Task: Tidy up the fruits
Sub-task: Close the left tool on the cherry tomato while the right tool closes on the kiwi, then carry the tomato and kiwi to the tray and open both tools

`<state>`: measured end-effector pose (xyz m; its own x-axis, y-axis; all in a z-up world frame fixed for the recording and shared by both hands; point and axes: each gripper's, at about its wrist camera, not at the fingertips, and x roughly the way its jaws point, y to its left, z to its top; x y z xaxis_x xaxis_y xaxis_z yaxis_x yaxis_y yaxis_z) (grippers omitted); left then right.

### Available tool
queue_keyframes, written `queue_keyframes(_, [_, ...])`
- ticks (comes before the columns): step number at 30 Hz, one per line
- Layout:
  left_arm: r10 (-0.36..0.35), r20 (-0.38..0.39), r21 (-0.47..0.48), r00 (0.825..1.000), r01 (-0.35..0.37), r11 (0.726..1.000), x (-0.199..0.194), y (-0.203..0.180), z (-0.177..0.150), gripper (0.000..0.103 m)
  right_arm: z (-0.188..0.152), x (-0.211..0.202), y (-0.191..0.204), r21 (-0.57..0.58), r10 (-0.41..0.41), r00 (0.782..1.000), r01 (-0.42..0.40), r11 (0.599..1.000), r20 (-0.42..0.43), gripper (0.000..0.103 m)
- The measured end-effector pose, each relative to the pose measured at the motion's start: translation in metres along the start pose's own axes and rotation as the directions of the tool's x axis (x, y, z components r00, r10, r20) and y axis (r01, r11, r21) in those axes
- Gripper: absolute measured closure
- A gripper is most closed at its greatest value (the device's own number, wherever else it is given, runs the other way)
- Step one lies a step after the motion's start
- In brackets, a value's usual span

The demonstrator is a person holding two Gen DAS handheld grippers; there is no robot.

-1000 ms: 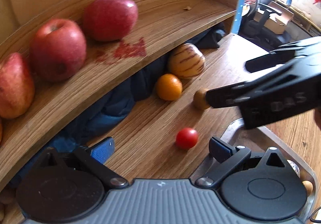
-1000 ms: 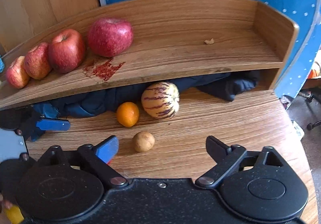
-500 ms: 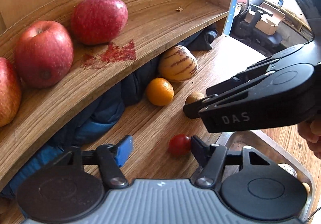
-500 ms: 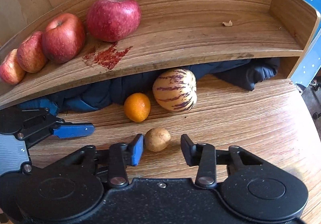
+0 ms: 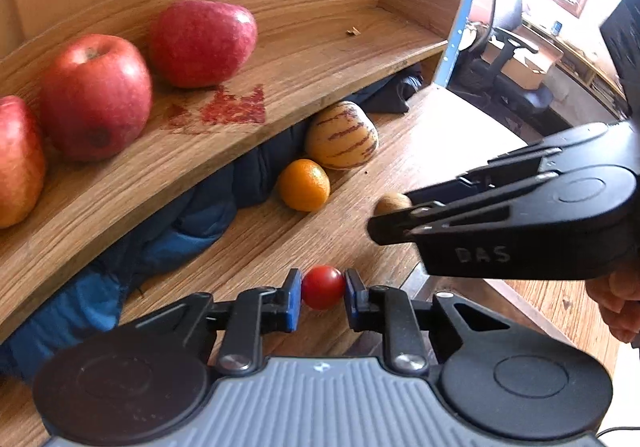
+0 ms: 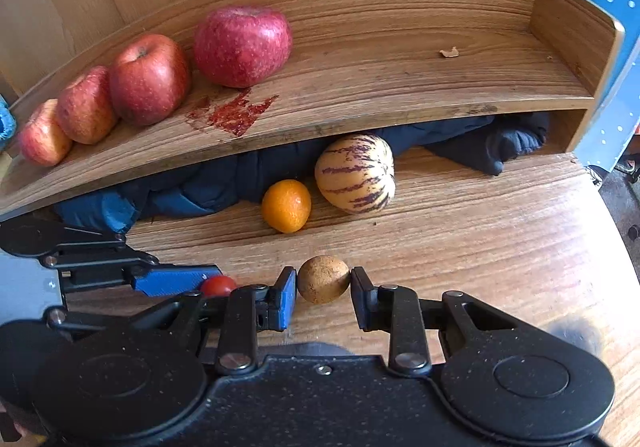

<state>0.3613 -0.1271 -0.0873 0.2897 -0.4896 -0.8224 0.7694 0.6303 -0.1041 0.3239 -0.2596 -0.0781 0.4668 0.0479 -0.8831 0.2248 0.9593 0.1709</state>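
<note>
Both grippers clamped on small fruit, down on the grainy wooden desk.

The left gripper (image 5: 322, 297) pinches a glossy cherry tomato (image 5: 322, 286); the right gripper (image 6: 323, 293) squeezes a rough, speckled brown round fruit (image 6: 323, 279). Smooth orange (image 6: 286, 205) and striped melon (image 6: 354, 173) sit beyond, near the shelf.

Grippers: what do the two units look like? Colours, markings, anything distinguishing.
Left gripper: grey ribbed body, two black round discs, black linkage arms with silver pivot screws, blue pads. Right gripper: speckled black body, same discs and linkages, one blue pad visible, "DAS" lettering on its side in the left wrist view.
</note>
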Motion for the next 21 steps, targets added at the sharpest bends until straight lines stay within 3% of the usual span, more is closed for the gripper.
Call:
queue_keyframes(7, [0.034,0.026,-0.083,0.999,-0.032,0.996,-0.027,0.002,-0.011,0.079,-0.015,-0.027,0.001,-0.018,0.043,0.999,-0.042,0.999,0.025,0.072])
queue_keyframes(13, [0.047,0.032,-0.184,0.998,-0.041,0.982,-0.051,0.000,-0.035,0.079,-0.036,-0.046,0.018,-0.102,0.104,0.994,-0.102,0.990,0.014,0.072])
queue_keyframes(21, [0.074,-0.016,-0.253,0.997,-0.076,0.965,-0.063,-0.012,-0.064,0.079,-0.058,-0.056,0.035,-0.211,0.144,0.989,-0.144,0.967,-0.016,0.072])
